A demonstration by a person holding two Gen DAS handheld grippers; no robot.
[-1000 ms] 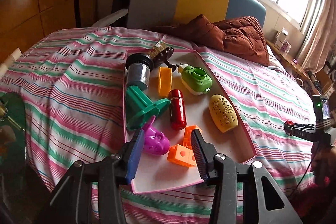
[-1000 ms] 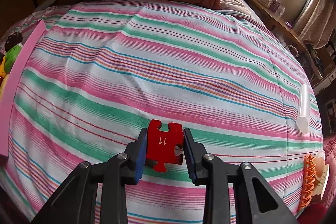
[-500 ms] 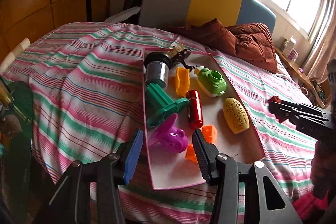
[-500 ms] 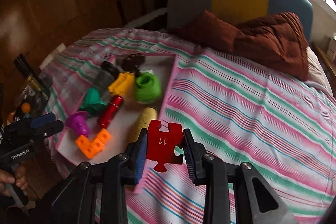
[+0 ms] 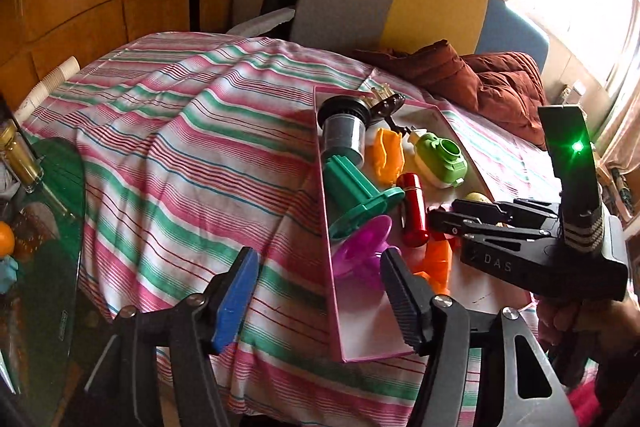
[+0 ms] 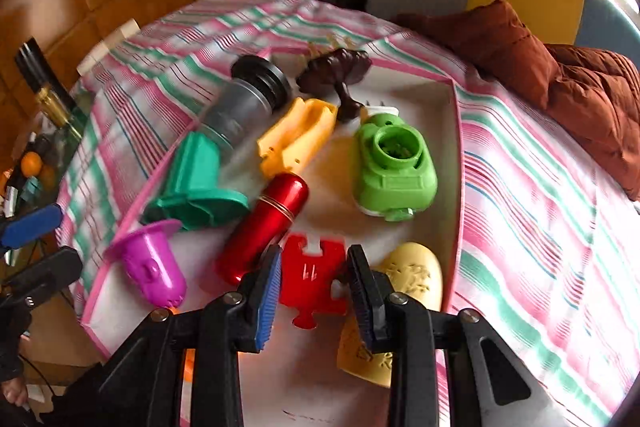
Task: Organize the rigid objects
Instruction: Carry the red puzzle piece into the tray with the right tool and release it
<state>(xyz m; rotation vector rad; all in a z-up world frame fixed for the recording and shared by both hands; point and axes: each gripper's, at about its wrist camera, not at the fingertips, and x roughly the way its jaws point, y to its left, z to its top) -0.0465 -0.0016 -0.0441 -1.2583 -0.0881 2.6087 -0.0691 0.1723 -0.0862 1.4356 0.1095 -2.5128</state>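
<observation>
My right gripper (image 6: 314,285) is shut on a red puzzle piece (image 6: 314,281) marked 11 and holds it over the pink-rimmed tray (image 6: 458,163), between a red cylinder (image 6: 262,227) and a yellow carved oval (image 6: 404,291). The tray also holds a green camera toy (image 6: 394,171), a yellow piece (image 6: 298,137), a green funnel shape (image 6: 196,183), a purple toy (image 6: 154,265), a grey jar (image 6: 244,103) and a brown figure (image 6: 338,73). My left gripper (image 5: 316,295) is open and empty at the tray's near left edge (image 5: 326,227). The right gripper (image 5: 440,217) shows there over the tray.
The tray lies on a bed with a striped sheet (image 5: 180,147). A brown blanket (image 5: 492,87) is bunched at the back. A glass side table (image 5: 44,227) with bottles and an orange stands at the left. Orange blocks (image 5: 438,261) lie in the tray.
My right gripper has carried the red puzzle piece from over the bare sheet to over the tray. My left gripper has drifted left, off the tray's edge.
</observation>
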